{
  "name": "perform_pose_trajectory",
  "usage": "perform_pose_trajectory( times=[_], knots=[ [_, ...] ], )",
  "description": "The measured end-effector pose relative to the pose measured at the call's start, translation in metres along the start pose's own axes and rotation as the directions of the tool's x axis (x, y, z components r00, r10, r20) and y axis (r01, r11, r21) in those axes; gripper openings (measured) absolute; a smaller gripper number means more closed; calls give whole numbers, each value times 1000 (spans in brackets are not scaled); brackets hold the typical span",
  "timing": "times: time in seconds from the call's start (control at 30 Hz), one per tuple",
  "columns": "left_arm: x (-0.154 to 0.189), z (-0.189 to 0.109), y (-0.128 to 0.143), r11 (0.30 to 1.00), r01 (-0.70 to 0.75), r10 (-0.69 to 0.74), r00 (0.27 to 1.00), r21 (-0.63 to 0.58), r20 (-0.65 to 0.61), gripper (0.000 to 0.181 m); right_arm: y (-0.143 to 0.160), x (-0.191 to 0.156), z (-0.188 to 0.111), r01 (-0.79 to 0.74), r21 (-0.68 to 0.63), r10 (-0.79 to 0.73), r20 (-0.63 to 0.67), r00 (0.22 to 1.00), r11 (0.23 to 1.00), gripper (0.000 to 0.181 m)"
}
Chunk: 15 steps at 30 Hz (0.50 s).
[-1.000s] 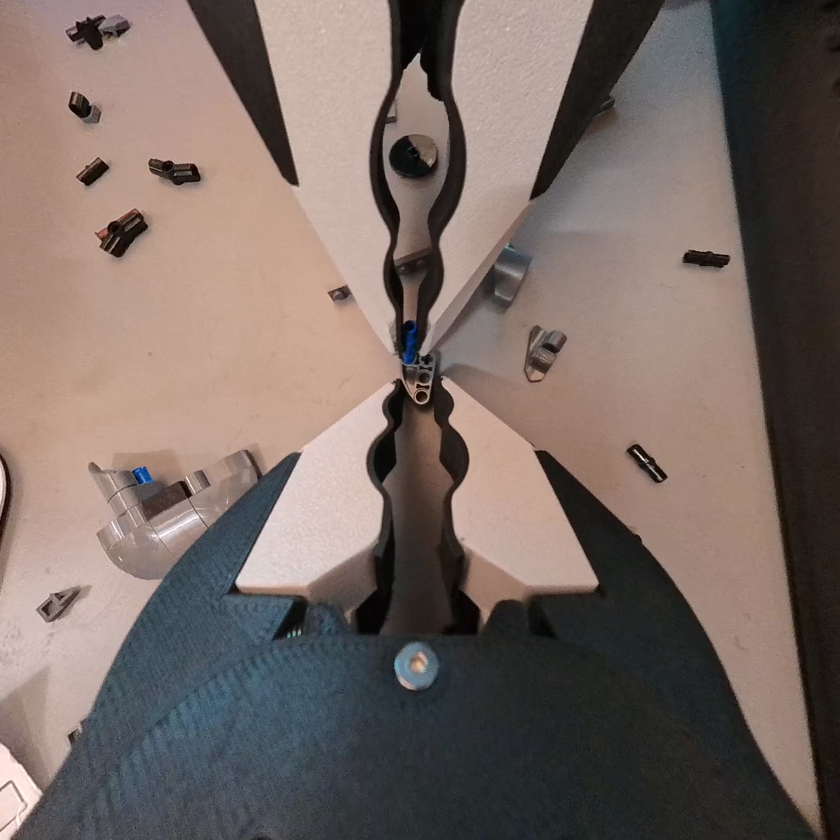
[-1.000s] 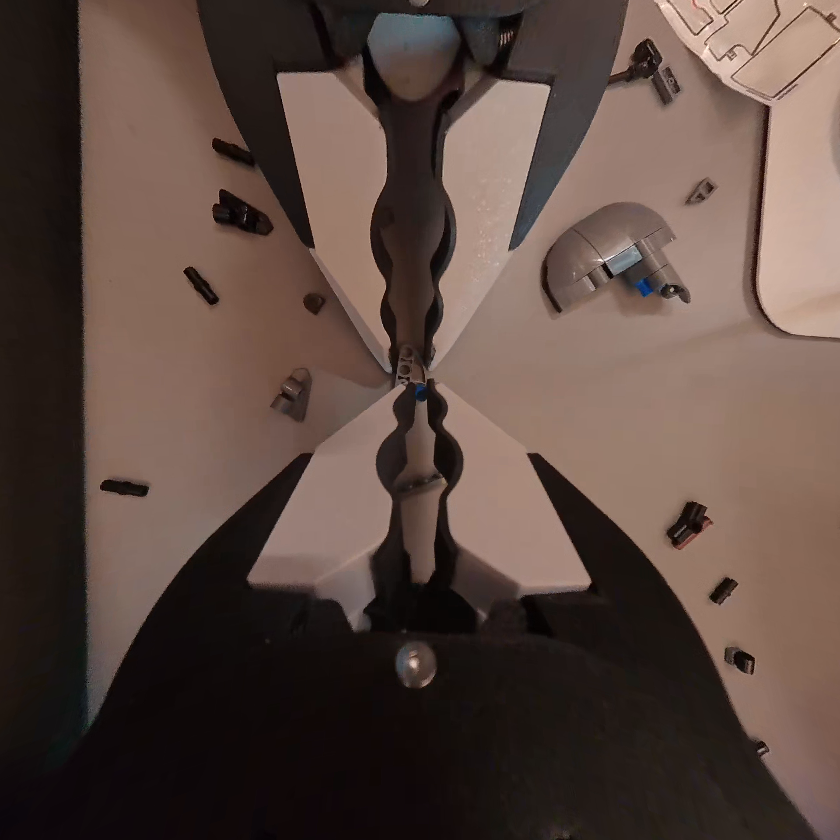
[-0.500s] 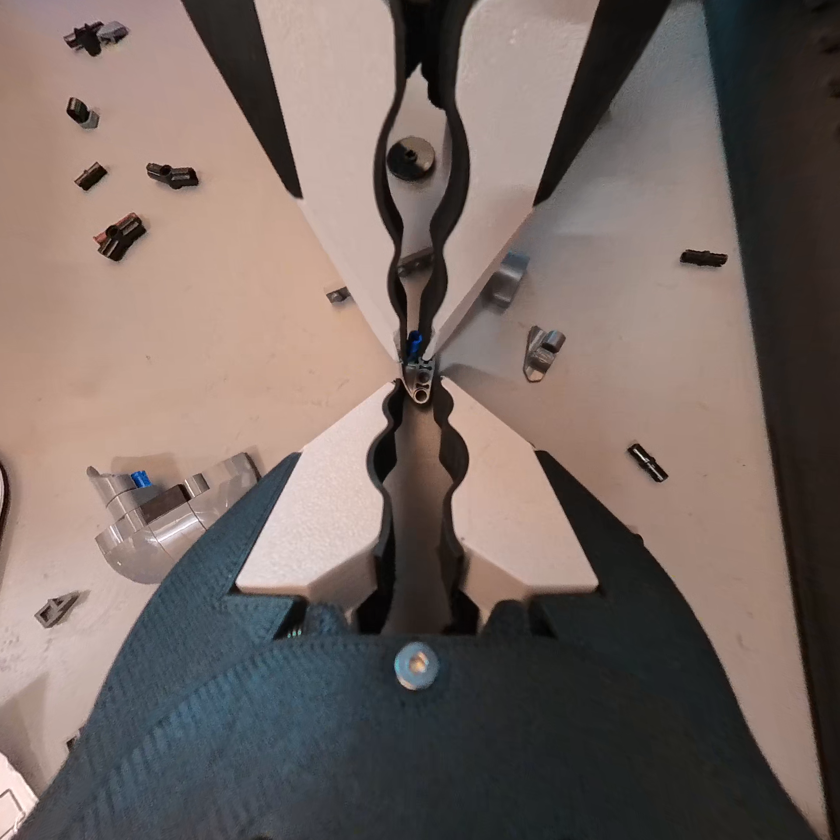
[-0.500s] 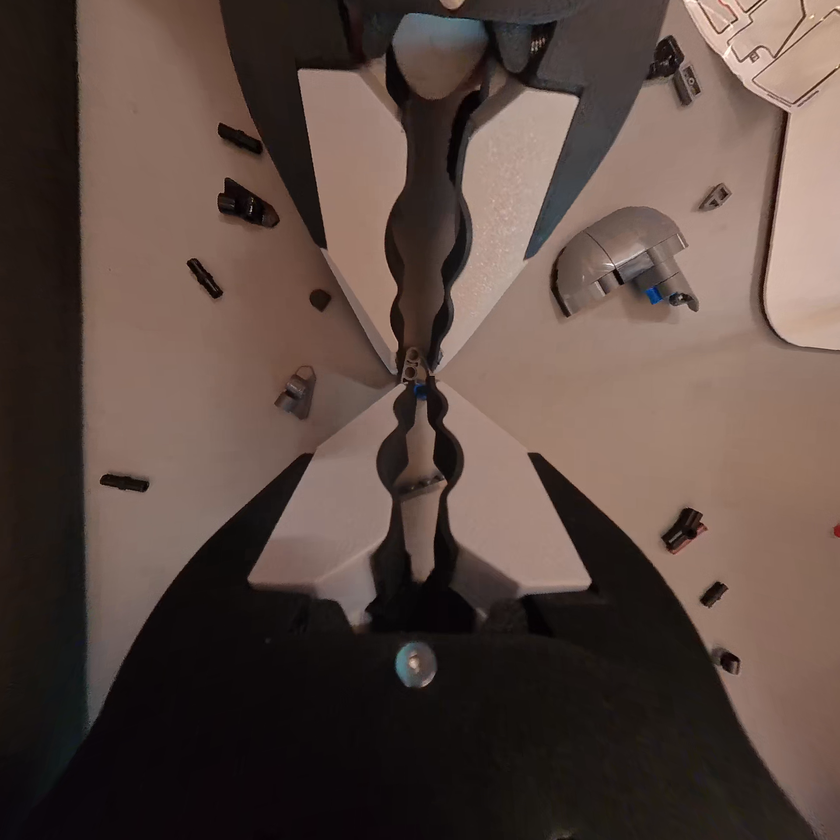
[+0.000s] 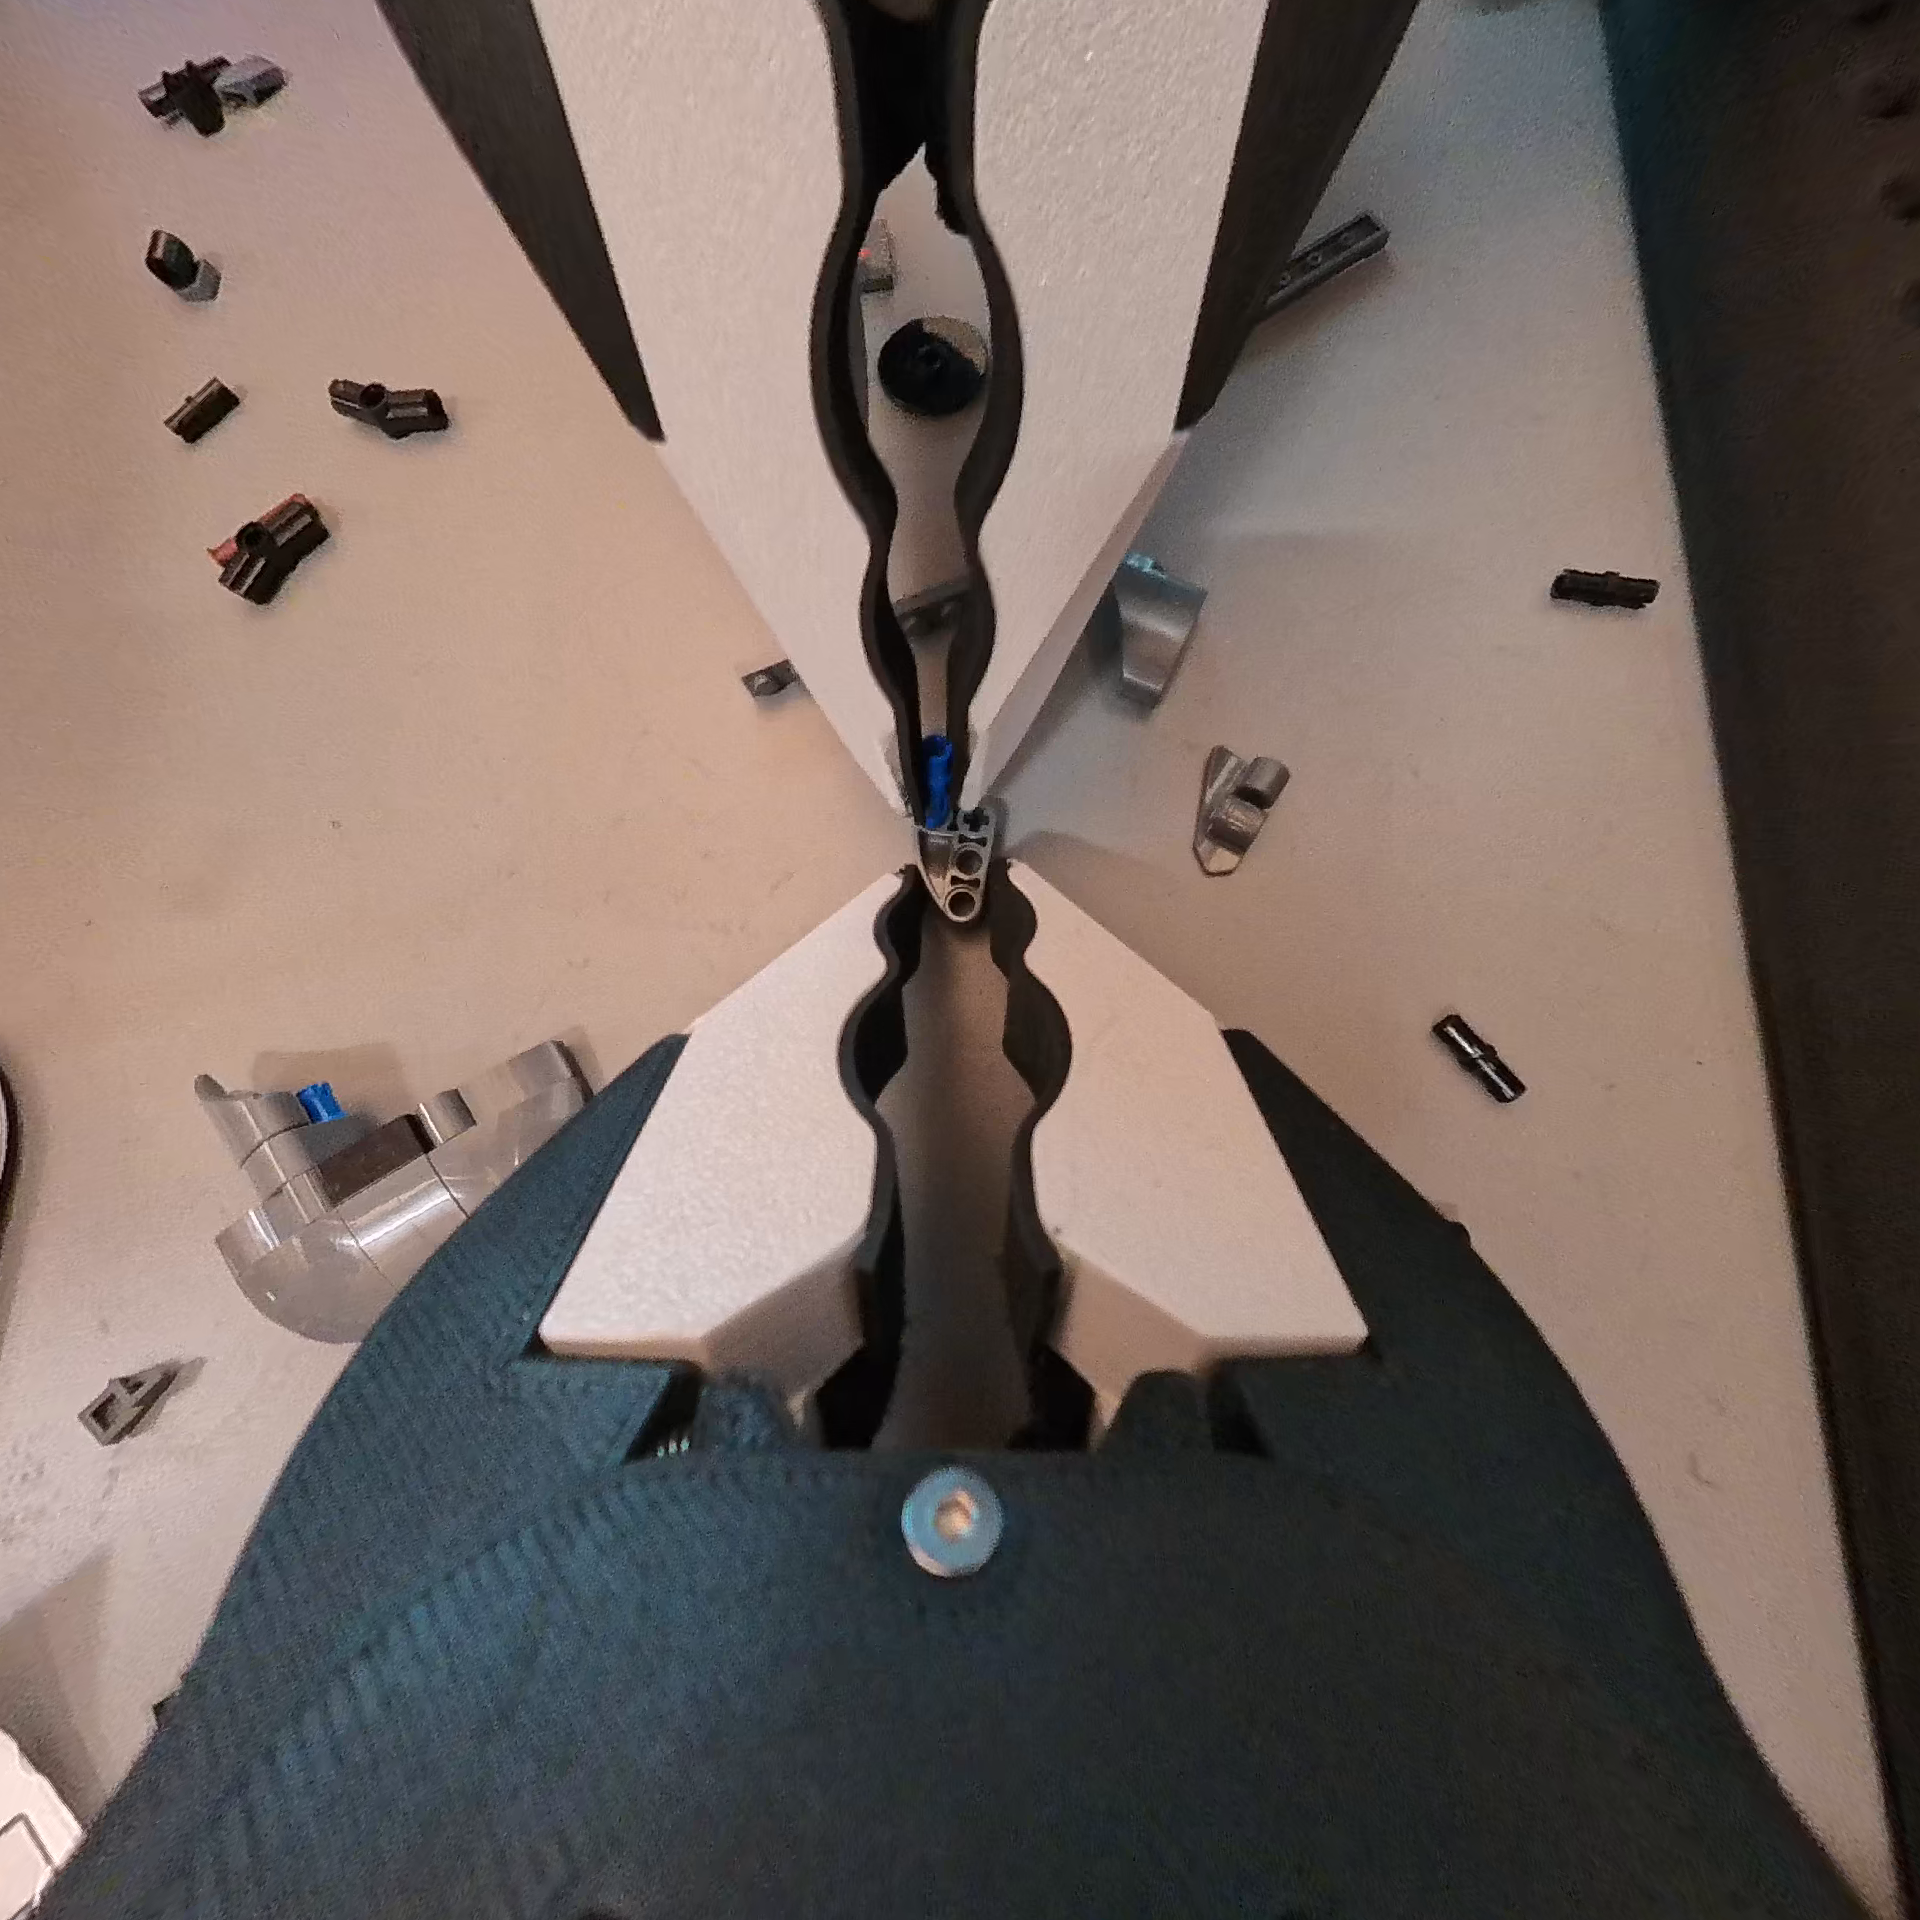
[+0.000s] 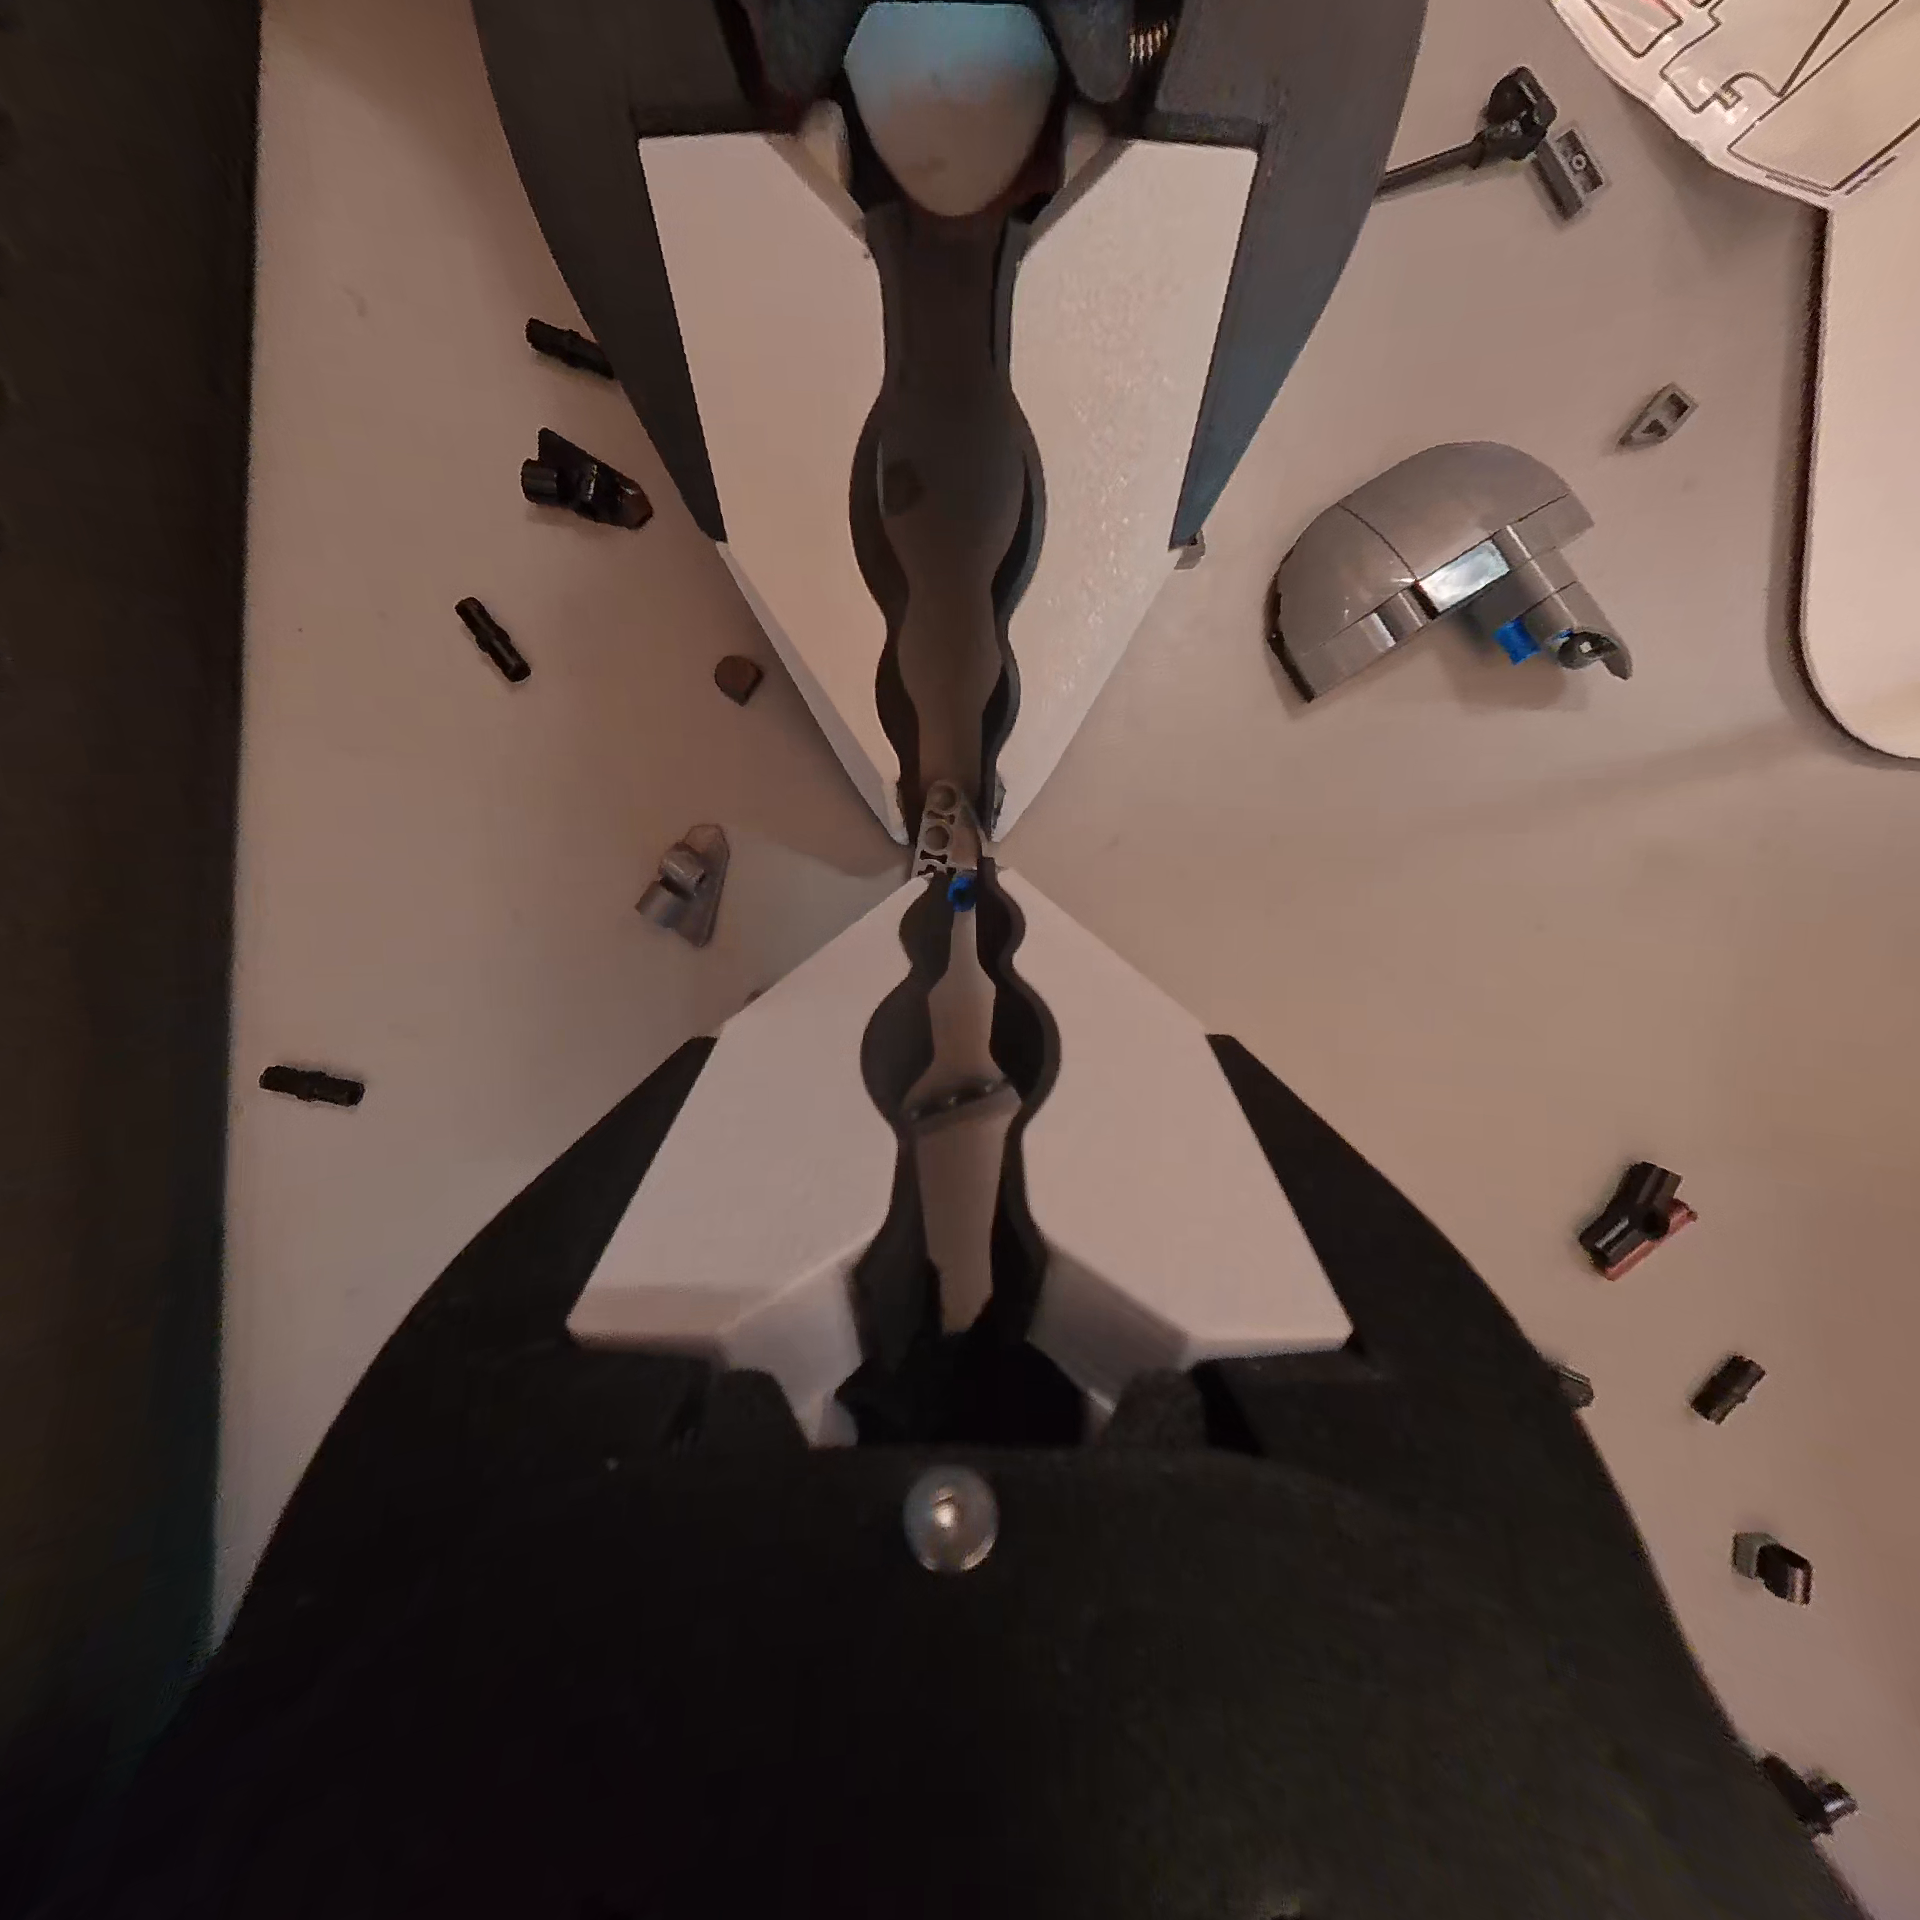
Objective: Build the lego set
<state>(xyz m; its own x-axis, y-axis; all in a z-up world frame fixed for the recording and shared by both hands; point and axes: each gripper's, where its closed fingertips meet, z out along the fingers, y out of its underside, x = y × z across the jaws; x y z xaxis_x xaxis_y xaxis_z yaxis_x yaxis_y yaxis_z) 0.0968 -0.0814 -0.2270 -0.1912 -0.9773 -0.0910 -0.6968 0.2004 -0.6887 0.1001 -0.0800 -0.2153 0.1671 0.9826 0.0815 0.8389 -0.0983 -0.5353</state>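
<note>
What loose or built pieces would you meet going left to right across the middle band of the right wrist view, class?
Black pin → small grey bracket → grey liftarm held between the gripper tips → grey domed assembly → white tray.

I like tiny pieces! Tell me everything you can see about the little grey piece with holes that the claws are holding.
The little grey piece looks like hard plastic, flat, with one curved edge narrowing to a rounded end. It has two round holes and a cross-shaped one. The left claw pinches its rounded end above the table. At its wider end a blue pin, held by the right claw, meets it.
</note>
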Motion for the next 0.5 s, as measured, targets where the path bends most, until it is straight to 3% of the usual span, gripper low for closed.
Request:
perform_pose_trajectory(
  times=[0.5],
  knots=[
    [1, 0, 0, 1000, -9, 9, 1000, -6, 3, 10, 2, 0, 4, -34, -42, 37, 68, 997, 999, 3]
  ],
)
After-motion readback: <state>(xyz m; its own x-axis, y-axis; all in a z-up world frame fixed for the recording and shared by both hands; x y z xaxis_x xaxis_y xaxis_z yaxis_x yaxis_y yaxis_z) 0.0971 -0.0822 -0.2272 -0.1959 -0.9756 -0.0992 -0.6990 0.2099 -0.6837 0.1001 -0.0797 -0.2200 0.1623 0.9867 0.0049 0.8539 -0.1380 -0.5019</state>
